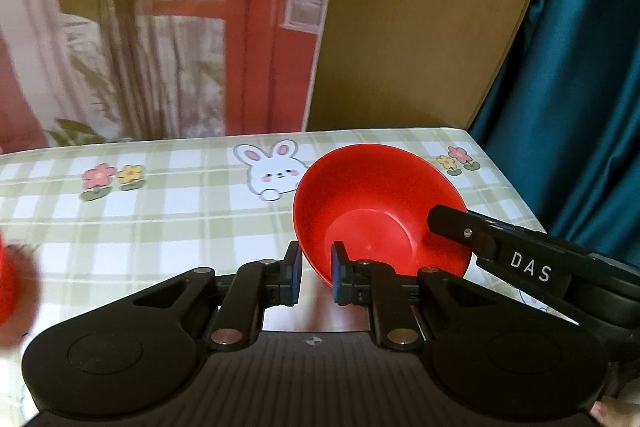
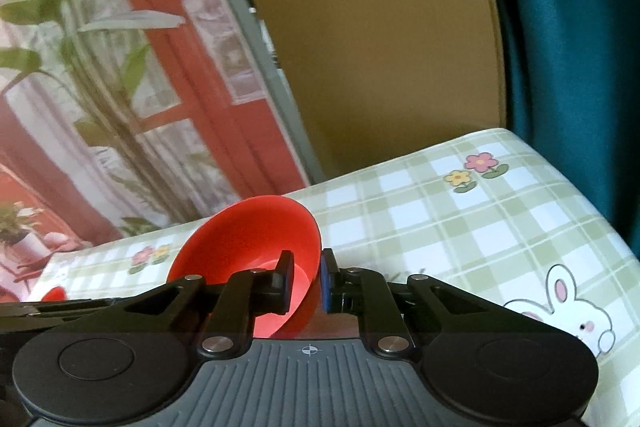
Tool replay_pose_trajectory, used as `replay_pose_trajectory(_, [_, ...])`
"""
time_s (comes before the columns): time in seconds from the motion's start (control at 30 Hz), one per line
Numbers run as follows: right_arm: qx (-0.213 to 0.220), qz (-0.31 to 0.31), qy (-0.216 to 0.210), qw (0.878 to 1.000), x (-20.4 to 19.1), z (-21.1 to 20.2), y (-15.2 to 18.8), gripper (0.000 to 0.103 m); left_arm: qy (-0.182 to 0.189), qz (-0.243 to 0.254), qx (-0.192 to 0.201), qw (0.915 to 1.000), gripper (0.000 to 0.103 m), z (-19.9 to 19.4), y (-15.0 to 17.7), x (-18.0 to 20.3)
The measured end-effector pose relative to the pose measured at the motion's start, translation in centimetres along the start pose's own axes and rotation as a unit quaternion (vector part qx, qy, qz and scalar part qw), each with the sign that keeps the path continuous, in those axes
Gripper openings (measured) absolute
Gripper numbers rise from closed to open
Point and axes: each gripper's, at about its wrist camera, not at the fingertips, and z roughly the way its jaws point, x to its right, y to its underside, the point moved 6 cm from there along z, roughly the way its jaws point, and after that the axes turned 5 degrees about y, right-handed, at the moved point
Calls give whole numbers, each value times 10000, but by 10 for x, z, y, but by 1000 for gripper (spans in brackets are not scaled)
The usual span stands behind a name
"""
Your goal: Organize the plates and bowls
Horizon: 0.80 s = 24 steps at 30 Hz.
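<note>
Left wrist view shows the left gripper (image 1: 316, 273) clenched on the near rim of the red bowl (image 1: 372, 211), one pad outside the wall and one inside. The right gripper (image 1: 440, 223) reaches in from the right edge and pinches the same bowl's rim on that side. In the right wrist view the right gripper (image 2: 305, 277) likewise grips the rim, the wall caught between its pads, and the bowl (image 2: 248, 239) tips steeply toward the wall poster (image 2: 120, 87).

The bowl appears held clear of the checked tablecloth (image 1: 160, 219) — though whether its far edge touches the cloth I cannot tell. A second red object (image 1: 8, 287), blurred, sits at the left edge, well apart from the bowl.

Two grips on one thin, smooth rim is the risk: if the hands drift apart or twist unevenly, the plastic could flex and slip from a pad — the bowl would then swing or drop. The steep tilt adds to that.
</note>
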Motion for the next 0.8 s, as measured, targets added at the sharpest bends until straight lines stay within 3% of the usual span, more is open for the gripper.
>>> replay_pose_trajectory(0.8, [19,-651,-530,9965,-121,-78,24,13,-473,-310,473,9973,16,-126,23,-45])
